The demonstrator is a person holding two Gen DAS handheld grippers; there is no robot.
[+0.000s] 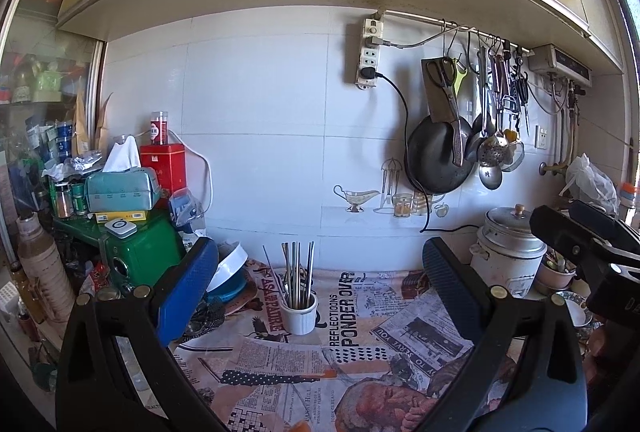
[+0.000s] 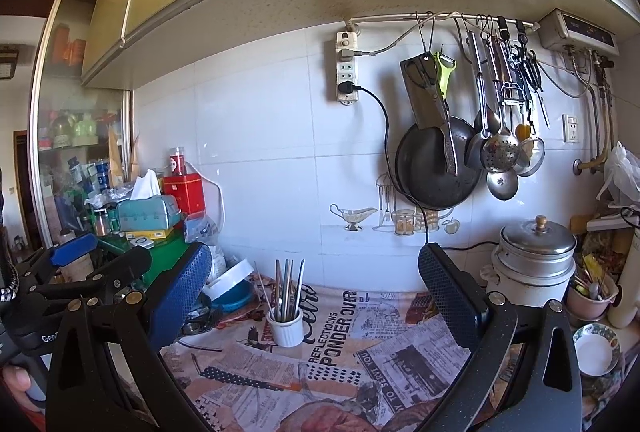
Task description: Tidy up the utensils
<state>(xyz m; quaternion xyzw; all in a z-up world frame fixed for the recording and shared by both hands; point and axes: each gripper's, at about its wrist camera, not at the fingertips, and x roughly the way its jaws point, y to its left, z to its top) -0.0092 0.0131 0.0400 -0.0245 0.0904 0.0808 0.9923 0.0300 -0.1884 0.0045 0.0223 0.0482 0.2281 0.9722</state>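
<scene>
A small white ribbed cup (image 1: 299, 316) stands on the newspaper-print counter cloth (image 1: 360, 352) and holds several metal chopsticks (image 1: 298, 272) upright. It also shows in the right wrist view (image 2: 285, 328) with its chopsticks (image 2: 285, 288). My left gripper (image 1: 320, 292) is open and empty, held above the cloth with the cup between its fingers in view. My right gripper (image 2: 316, 296) is open and empty at about the same height. The right gripper's body shows at the right edge of the left wrist view (image 1: 592, 244); the left gripper shows at the left of the right wrist view (image 2: 80, 272).
Ladles, a skimmer (image 2: 500, 151), scissors, a cleaver and a black pan (image 2: 436, 167) hang from a wall rail. A rice cooker (image 2: 532, 260) stands at the right, a bowl (image 2: 596, 348) beside it. A green box (image 1: 140, 252), tissue box and jars crowd the left.
</scene>
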